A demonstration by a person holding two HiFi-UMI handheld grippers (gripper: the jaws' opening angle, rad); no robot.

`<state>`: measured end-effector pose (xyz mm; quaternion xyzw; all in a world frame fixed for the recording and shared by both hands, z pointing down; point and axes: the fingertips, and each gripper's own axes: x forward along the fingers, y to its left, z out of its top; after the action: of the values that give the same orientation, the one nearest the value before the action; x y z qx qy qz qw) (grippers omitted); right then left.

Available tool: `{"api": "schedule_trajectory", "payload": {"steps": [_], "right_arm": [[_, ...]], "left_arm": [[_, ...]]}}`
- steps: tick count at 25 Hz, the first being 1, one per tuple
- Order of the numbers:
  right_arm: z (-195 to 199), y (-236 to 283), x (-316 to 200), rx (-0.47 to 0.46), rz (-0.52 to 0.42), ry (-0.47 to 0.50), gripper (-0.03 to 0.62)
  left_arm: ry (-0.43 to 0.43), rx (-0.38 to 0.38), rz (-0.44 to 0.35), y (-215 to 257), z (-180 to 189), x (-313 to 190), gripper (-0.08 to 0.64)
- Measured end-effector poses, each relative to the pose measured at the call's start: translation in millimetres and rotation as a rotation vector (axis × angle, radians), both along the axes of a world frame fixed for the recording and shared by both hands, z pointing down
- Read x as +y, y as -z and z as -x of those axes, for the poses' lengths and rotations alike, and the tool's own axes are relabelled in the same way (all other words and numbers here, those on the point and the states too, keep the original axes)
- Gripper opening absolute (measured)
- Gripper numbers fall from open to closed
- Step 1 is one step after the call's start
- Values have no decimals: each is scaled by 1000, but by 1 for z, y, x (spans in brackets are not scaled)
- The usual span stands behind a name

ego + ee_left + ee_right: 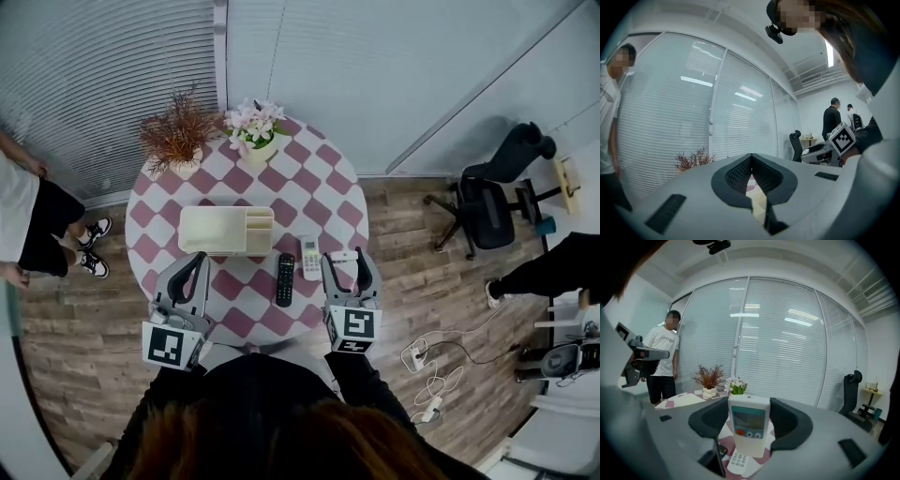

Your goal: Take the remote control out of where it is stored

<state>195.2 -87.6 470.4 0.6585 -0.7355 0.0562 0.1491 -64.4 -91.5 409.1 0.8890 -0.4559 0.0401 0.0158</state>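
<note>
The right claw (749, 408) is clamping a white remote with a screen (748, 426) by its two long sides, the dark pads pressing on it and the screen facing the claw's camera. In the head view this right claw (348, 259) is hanging over the near right part of the checkered bench (319, 178), with the remote (343, 255) well outside the cream storage box (214, 230). Whether its lower end is touching the cloth cannot be told. Two more remotes are lying flat on the bench just left of the right claw: a second white remote (310, 257) and, beside it, a black remote (286, 278). The left claw (751, 158) is sitting with its tips pressed together and gripping nothing, a corner of the box showing through the gap lower down. From above, the left claw (195, 264) is hovering over the near left edge of the bench, just in front of the box. A dried red plant (178, 136) and a pot of pale flowers (255, 127) are standing at the far side.
</note>
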Motion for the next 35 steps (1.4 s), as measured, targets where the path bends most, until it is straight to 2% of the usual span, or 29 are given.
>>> {"api": "schedule_trajectory", "payload": {"steps": [12, 22, 35], "right_arm": [[-31, -72, 34, 29, 149, -72, 285], [-36, -106, 60, -39, 252, -102, 285], [-49, -125, 31, -67, 249, -124, 287]], "left_arm": [[-24, -21, 19, -5, -11, 0, 6], [-34, -31, 24, -9, -15, 3, 6], [-23, -36, 17, -9, -12, 9, 6]]}}
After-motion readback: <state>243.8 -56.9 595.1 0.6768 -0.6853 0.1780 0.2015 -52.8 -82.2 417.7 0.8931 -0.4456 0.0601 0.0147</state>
